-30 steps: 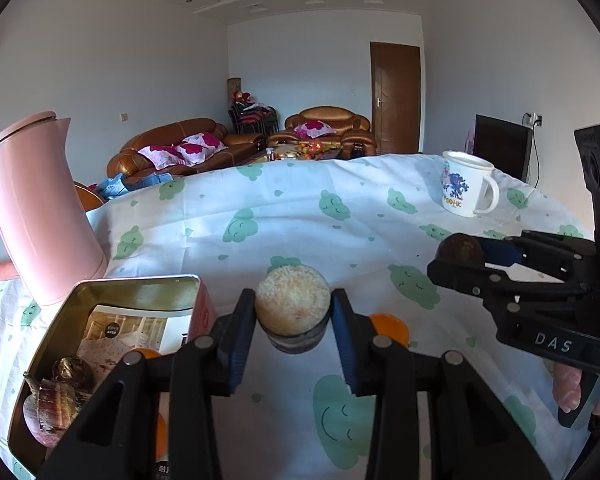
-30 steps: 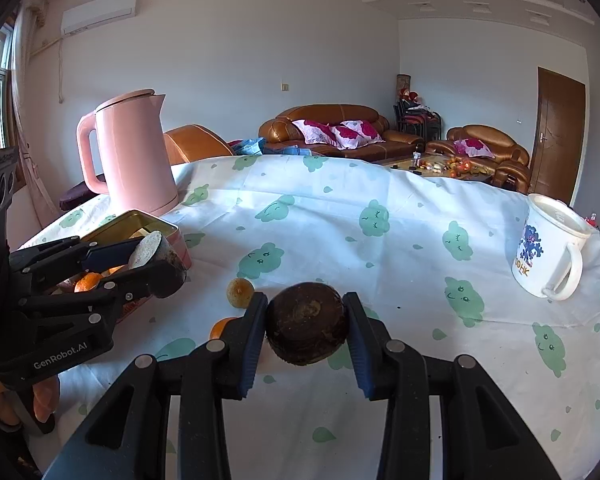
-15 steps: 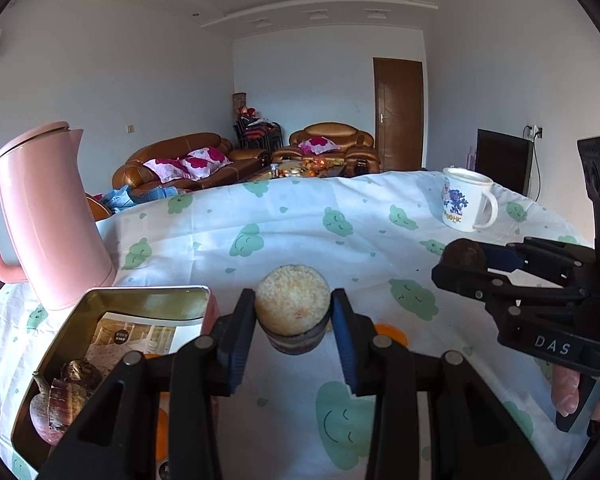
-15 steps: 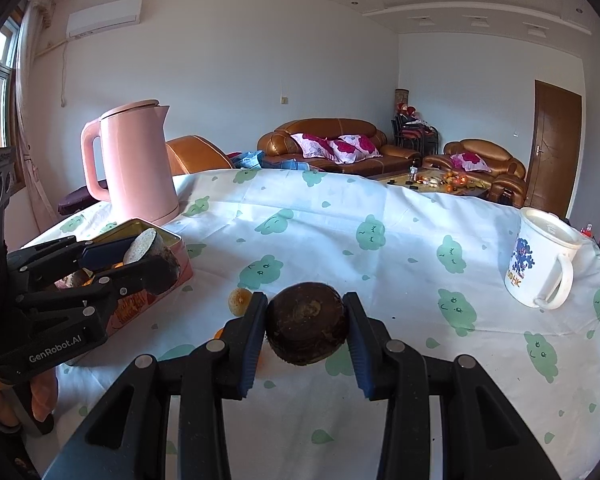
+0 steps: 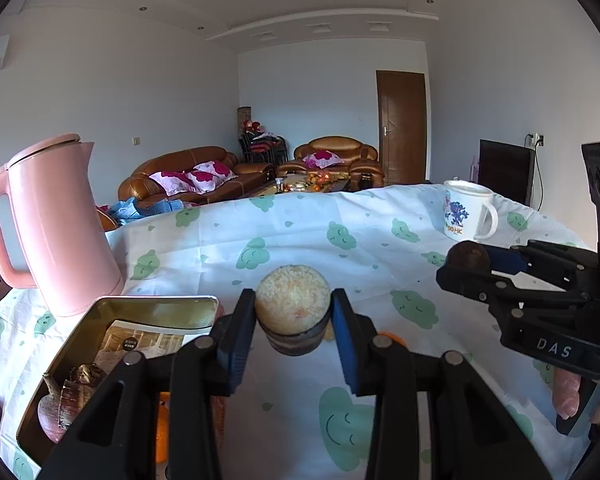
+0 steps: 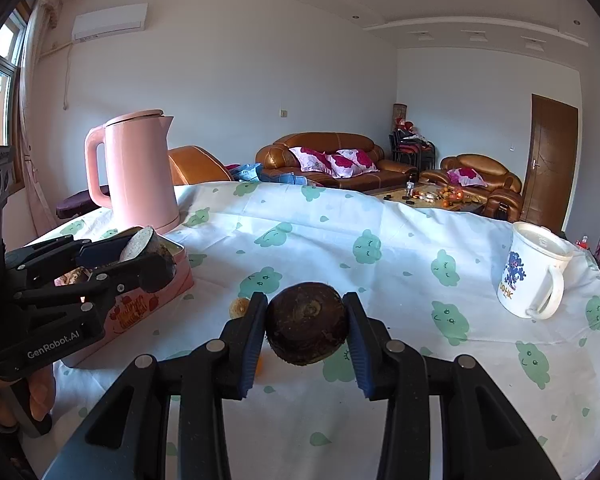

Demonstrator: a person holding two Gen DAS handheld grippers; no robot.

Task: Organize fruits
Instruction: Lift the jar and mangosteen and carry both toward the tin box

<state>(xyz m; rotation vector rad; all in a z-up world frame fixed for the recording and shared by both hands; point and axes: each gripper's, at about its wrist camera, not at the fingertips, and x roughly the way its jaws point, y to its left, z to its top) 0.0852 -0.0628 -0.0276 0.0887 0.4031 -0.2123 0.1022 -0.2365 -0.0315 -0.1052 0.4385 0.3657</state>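
My left gripper [image 5: 293, 316] is shut on a cut taro piece [image 5: 293, 304] with its pale cut face toward the camera, held above the table beside the open metal tin [image 5: 156, 305]. The tin holds a reddish root [image 5: 58, 410] and a paper leaflet. My right gripper [image 6: 306, 330] is shut on a round dark brown taro [image 6: 306, 322], held above the table. Each gripper shows in the other's view: the left gripper [image 6: 140, 258] over the tin's pink side [image 6: 140, 308], the right gripper [image 5: 466, 258] at the right. Small oranges [image 6: 238, 307] lie on the cloth near the tin.
A pink kettle [image 5: 56, 224] stands behind the tin at the left. A white mug with a blue print [image 6: 534, 270] stands at the right. The table wears a white cloth with green cloud faces [image 6: 380, 248]. Sofas and a door lie beyond.
Both grippers have risen and tilted up slightly, so more wall and ceiling shows. Each still holds its piece. The tin and kettle sit lower in view.
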